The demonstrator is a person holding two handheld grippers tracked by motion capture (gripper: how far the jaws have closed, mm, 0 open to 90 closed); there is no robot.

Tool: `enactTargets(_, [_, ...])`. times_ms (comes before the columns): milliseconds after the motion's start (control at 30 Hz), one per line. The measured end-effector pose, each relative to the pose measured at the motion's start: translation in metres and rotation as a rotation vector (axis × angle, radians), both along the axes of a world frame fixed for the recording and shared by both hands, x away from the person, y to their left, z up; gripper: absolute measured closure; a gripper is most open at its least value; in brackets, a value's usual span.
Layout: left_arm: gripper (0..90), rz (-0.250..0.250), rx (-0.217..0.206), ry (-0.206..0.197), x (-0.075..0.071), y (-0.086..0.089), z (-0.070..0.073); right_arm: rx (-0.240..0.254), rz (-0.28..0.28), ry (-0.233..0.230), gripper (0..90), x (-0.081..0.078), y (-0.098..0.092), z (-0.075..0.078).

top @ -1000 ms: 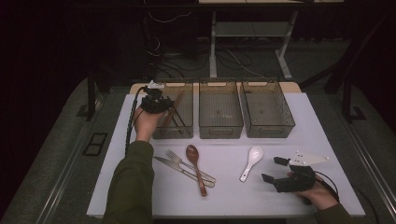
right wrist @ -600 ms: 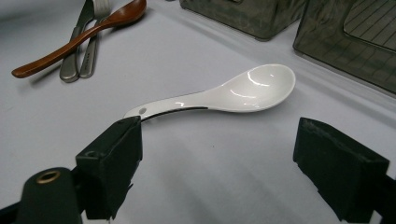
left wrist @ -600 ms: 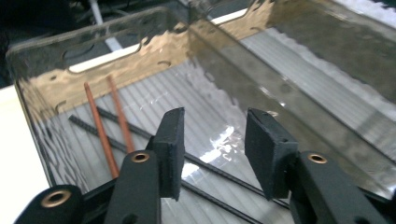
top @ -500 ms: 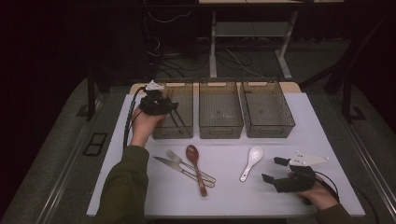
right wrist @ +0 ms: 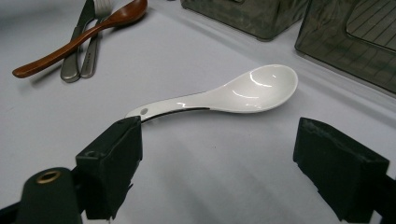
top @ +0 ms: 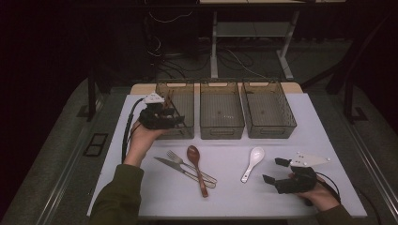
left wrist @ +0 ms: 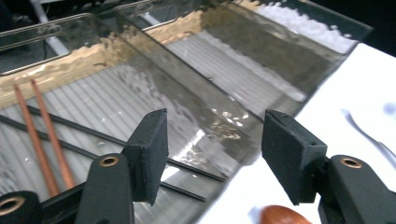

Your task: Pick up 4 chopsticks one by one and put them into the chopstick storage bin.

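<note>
The chopsticks (left wrist: 44, 135) lie in the left bin (top: 187, 132), with nothing between the pads of your left gripper (top: 177, 118), whose jaws have just been opening above them. Lift that hand straight clear of the bin wall before you turn toward the fork (top: 177, 159), knife (top: 165, 164) and wooden spoon (top: 196, 166). Your right gripper (top: 274, 170) rests open near the white spoon (right wrist: 224, 97); approach its handle squarely.
</note>
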State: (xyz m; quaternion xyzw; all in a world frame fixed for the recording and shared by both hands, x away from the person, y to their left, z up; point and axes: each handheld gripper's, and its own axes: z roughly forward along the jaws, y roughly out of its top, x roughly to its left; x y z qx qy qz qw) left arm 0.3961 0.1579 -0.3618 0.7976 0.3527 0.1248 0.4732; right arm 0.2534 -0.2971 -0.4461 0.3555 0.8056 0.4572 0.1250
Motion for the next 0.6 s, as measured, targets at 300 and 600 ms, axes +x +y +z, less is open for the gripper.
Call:
enactTargets(300, [29.6,-0.034,-0.045,-0.025,-0.04,0.003,-0.008,-0.002,-0.002,-0.002,15.3,0.0,0.001,0.0])
enactTargets(600, [17.8,-0.028,-0.052,-0.019,-0.078,0.008,-0.033,-0.002,0.005,-0.002,15.3,-0.001,0.002,0.001])
